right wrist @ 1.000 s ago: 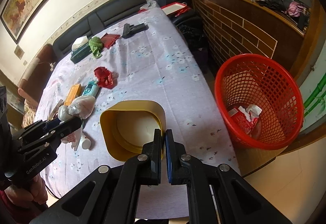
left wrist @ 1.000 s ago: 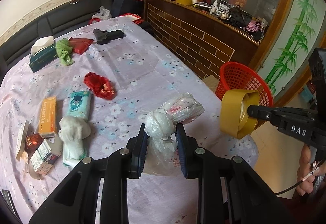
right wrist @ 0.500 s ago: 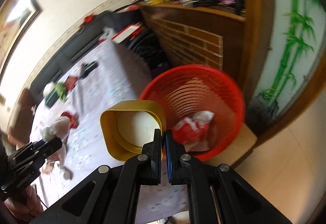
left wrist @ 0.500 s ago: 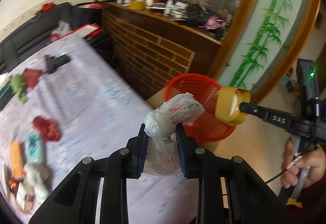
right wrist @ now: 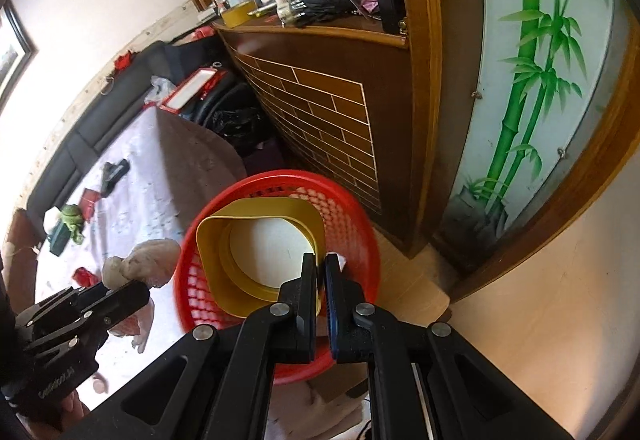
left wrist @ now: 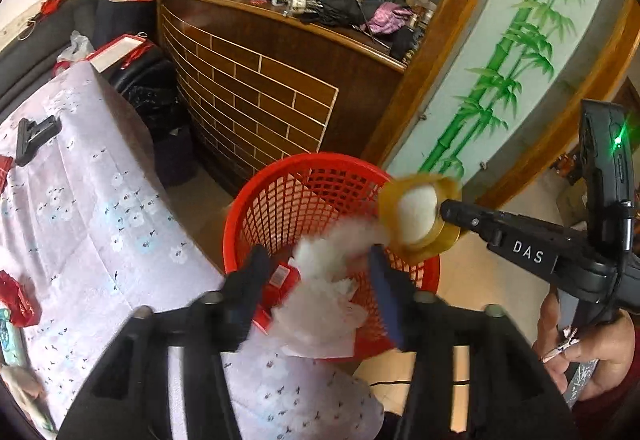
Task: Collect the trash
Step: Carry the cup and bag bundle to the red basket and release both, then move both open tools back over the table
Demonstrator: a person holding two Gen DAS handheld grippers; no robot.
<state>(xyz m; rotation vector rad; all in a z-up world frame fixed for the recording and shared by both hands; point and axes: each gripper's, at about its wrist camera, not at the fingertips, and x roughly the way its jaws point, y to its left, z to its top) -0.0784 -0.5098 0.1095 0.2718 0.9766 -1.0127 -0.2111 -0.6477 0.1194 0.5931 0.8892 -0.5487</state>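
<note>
Left gripper (left wrist: 316, 280), which I steer remotely, has just been spreading its jaws; the white plastic bundle (left wrist: 320, 280) sits blurred between them, apparently no longer pinched, directly above the red basket (left wrist: 304, 176); right gripper (right wrist: 320, 276) is clamped on the wall of the yellow tub (right wrist: 260, 252), which hangs over the same basket, toward its far rim as the left wrist view shows it (left wrist: 420, 216). Inside the basket lies red-and-white packaging (left wrist: 280, 280); beside the basket, on its near left, runs the edge of the floral tablecloth (left wrist: 100, 220), where red wrappers (left wrist: 18, 300) remain uncollected; behind the basket stands the brick-patterned cabinet (left wrist: 256, 88). Risks, as I judge them: the bundle's loose film may cling to one pad and be carried back out; falling near the tablecloth side of the rim, it could catch there and tip onto the floor; the tub, if released while held so far out, may strike the rim and roll clear of the basket.
</note>
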